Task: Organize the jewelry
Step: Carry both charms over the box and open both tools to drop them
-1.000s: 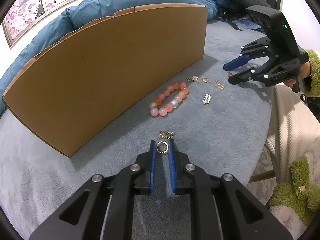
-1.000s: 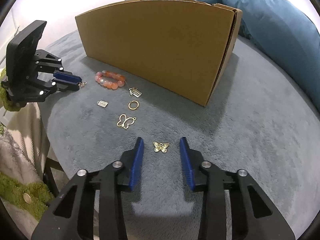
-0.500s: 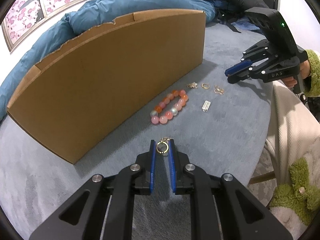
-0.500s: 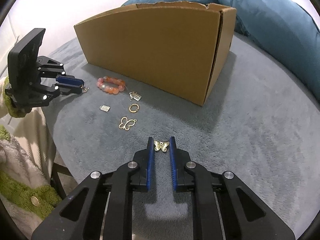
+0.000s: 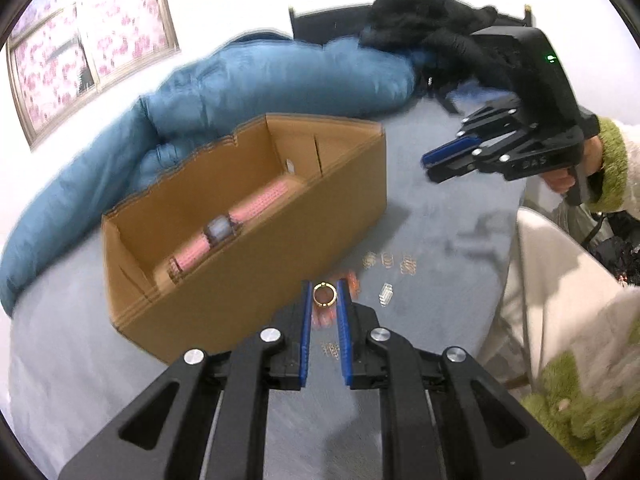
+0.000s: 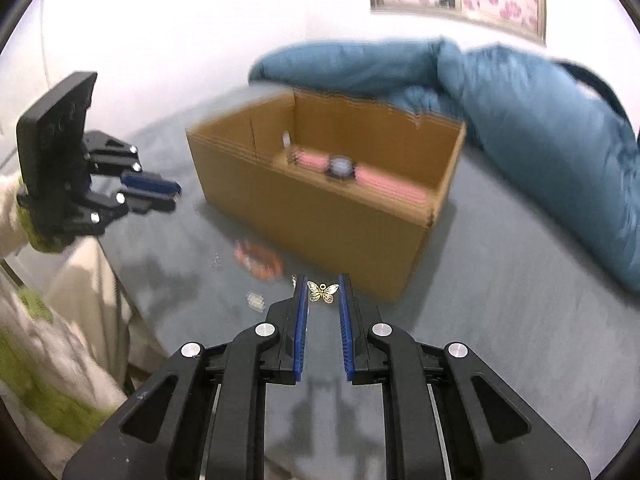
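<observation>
My left gripper [image 5: 325, 294] is shut on a gold ring [image 5: 324, 294] and holds it raised above the grey surface, in front of the cardboard box [image 5: 256, 264]. My right gripper [image 6: 323, 292] is shut on a gold butterfly charm [image 6: 323, 292], also lifted, near the box [image 6: 320, 216]. The right gripper also shows in the left wrist view [image 5: 452, 156]; the left gripper also shows in the right wrist view [image 6: 156, 190]. Inside the box lies a pink watch [image 5: 228, 228], also in the right wrist view [image 6: 340, 168]. Small gold charms [image 5: 388, 260] and a blurred bead bracelet [image 6: 258, 262] lie on the surface.
A blue duvet [image 5: 240, 92] lies behind the box and right of it [image 6: 540, 140]. A small chain [image 5: 332, 350] lies under my left gripper. A clear charm [image 6: 256, 301] lies near the table's rounded edge. Cream and green clothing [image 5: 560, 320] is at the right.
Both grippers have risen high above the surface with their pieces, so the open top of the box and the watch inside now show. The right gripper closed on the butterfly charm earlier.
</observation>
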{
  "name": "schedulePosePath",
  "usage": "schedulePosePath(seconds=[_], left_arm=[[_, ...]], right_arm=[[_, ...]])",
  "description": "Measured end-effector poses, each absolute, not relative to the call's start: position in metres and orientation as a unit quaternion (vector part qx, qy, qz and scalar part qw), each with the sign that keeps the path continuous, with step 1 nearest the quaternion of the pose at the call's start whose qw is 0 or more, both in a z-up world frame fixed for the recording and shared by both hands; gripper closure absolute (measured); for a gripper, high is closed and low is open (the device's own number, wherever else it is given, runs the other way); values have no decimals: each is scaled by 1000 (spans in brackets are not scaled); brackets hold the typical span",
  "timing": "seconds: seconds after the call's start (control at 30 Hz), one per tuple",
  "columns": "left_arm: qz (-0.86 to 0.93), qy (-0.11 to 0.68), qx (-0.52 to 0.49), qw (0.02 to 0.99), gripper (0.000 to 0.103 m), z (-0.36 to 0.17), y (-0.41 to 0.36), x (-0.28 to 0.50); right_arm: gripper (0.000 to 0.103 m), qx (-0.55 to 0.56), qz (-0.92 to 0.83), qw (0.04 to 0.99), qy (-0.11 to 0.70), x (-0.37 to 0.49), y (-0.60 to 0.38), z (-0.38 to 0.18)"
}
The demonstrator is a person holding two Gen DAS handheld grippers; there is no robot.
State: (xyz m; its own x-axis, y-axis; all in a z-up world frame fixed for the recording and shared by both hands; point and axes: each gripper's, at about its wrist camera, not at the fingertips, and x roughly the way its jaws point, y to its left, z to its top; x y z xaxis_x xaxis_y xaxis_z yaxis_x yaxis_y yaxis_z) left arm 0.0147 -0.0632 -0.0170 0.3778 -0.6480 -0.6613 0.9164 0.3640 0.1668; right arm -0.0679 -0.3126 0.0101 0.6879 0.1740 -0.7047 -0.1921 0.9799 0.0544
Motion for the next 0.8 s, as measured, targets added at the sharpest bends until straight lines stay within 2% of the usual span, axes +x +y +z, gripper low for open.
schedulePosePath(seconds=[0.17, 0.3, 0.5, 0.7, 0.77, 0.8], left_arm=[[-493, 194, 283, 800, 92, 13, -80, 37], [-494, 189, 296, 796, 92, 19, -105, 68], [-527, 249, 285, 761, 92, 10, -141, 120], [-517, 280, 340, 734, 91, -16, -168, 132], [-510, 293, 348, 730, 91, -25, -171, 136], [-508, 302, 344, 730, 91, -27, -171, 138]], right_arm=[[90, -33, 115, 934, 337, -35, -307, 43], [90, -58, 123, 928, 347, 3, -301, 44], [89, -69, 143, 896, 415, 57, -308, 20], [88, -41, 151, 879, 450, 84, -324, 5], [78, -32, 149, 879, 452, 89, -328, 1], [76, -31, 145, 880, 452, 89, -329, 0]])
